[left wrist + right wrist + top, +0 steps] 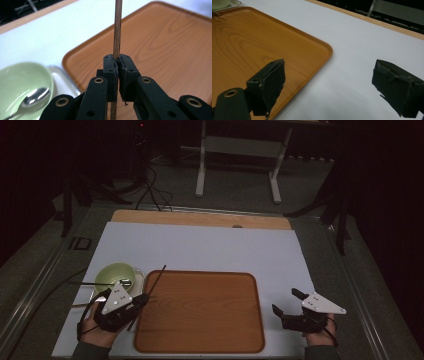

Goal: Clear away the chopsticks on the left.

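1 chopstick [117,27] clamped in left gripper [117,62]; right gripper [329,82] wide, holding nothing. 1 green bowl [22,80] holds 1 spoon [32,97]. 1 wooden tray [210,320] bare.

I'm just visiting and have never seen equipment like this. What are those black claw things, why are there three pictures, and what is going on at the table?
There is no robot here: a person sits at a table and holds a hand tool with two black jaws in each hand. The high view looks down from above the person. The other two pictures come from small cameras riding on each tool, looking along its jaws.

On the white table lies a wooden tray. To its left sits a green bowl with a spoon in it.

The left gripper is shut on a thin dark wooden stick, probably a chopstick, held at the tray's left edge. The right gripper holds nothing; its jaws stand wide open over the table just right of the tray.
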The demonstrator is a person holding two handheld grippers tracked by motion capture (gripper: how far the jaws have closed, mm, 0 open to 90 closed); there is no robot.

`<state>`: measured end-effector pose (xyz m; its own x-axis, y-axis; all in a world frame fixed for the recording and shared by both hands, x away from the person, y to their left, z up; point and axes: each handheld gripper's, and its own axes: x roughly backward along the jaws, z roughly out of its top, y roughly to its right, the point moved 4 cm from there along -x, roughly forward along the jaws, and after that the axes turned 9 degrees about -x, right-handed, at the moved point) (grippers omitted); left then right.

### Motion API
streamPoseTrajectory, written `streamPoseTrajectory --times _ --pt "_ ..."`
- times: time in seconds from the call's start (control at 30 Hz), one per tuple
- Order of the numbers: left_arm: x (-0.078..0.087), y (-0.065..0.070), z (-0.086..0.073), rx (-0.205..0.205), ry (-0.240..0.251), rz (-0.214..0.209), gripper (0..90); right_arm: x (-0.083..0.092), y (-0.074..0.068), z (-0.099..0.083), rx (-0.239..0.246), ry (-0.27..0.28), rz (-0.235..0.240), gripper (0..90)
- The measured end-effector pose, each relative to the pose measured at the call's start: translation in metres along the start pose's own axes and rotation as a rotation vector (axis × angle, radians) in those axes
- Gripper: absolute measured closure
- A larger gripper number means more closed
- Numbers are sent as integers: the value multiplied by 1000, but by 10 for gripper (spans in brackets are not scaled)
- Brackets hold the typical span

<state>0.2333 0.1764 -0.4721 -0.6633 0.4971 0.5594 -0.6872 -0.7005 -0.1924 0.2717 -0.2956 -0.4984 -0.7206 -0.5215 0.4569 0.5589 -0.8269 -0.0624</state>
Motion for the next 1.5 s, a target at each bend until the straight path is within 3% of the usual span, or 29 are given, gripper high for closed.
streamPoseTrajectory --times 0.37,0.63,0.87,1.1,1.5 --pt "-14 15 22 25 54 -28 851 0 0 0 -1 -2 -1 108" --pt "-29 24 26 49 45 -58 851 0 0 0 1 -1 -1 108" --pt "-41 24 7 125 12 -76 851 0 0 0 1 -2 -1 108" --pt "-50 16 -10 190 -30 -51 850 0 -1 0 5 -4 1 109" --pt "-64 12 -34 255 -162 5 837 0 -1 0 2 0 2 109"
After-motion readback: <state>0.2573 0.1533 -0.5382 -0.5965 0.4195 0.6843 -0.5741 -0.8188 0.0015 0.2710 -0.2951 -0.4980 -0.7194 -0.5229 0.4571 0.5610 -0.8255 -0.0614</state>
